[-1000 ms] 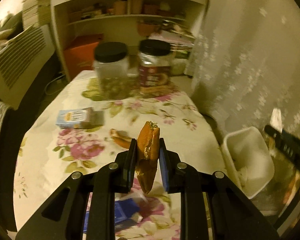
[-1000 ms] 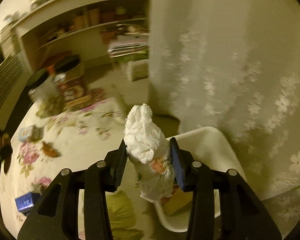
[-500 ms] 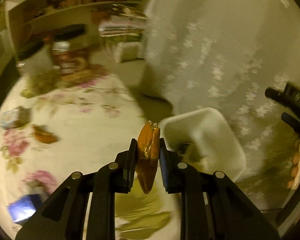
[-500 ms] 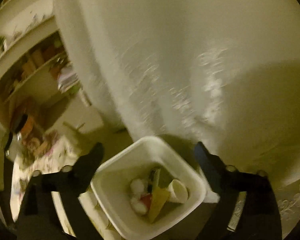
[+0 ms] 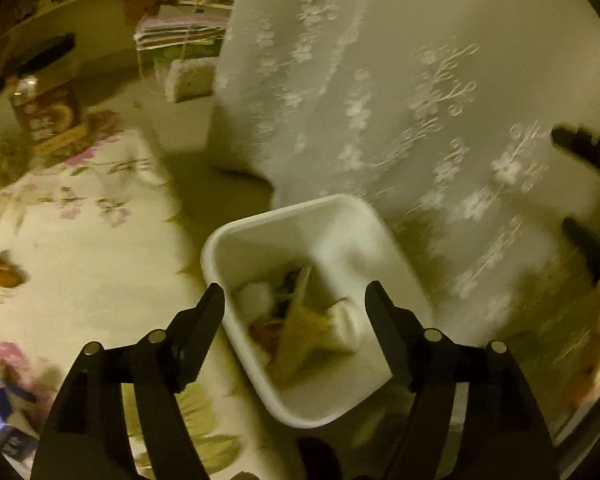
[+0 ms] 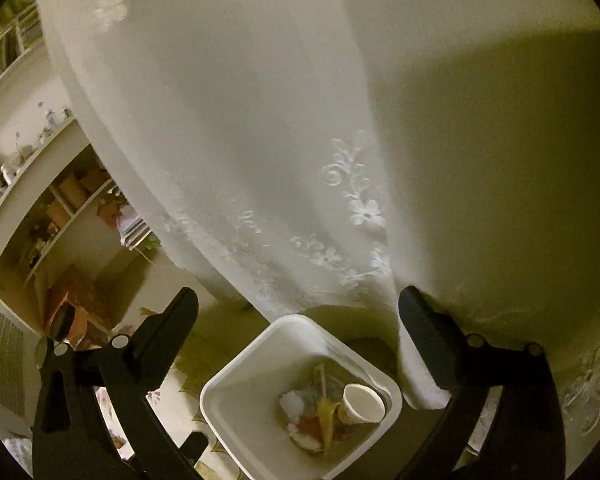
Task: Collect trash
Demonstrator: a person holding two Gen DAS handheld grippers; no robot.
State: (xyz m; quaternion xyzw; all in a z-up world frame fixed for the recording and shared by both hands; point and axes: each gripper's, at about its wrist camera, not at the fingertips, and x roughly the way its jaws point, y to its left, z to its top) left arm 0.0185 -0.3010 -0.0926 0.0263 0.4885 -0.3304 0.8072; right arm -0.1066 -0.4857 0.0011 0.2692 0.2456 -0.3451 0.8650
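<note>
Both sets of tongs hang over the white bin (image 5: 384, 240), and both are spread wide with nothing between them. The left tongs (image 5: 295, 300) sit right above the bin's near-left corner, jaws apart over the heap inside. The right tongs (image 6: 298, 304) hover above the bin's (image 6: 240, 412) far rim, jaws apart too. Down in the bin lies the trash: a paper cup (image 6: 362, 403) on its side against the right wall, a white tissue wad (image 6: 292, 402) left of it, and yellow and red scraps (image 6: 320, 420) between them. In the left wrist view the heap (image 5: 300, 320) is blurred. Left of the bin, the floral-cloth surface (image 5: 80, 248) carries a brown scrap (image 5: 4, 274) well away from the bin, a labelled jar (image 5: 46, 108) at its far end, and a blue packet (image 5: 0, 420) near the bottom-left edge. Behind the bin hangs a white embroidered curtain (image 6: 300, 160).
</note>
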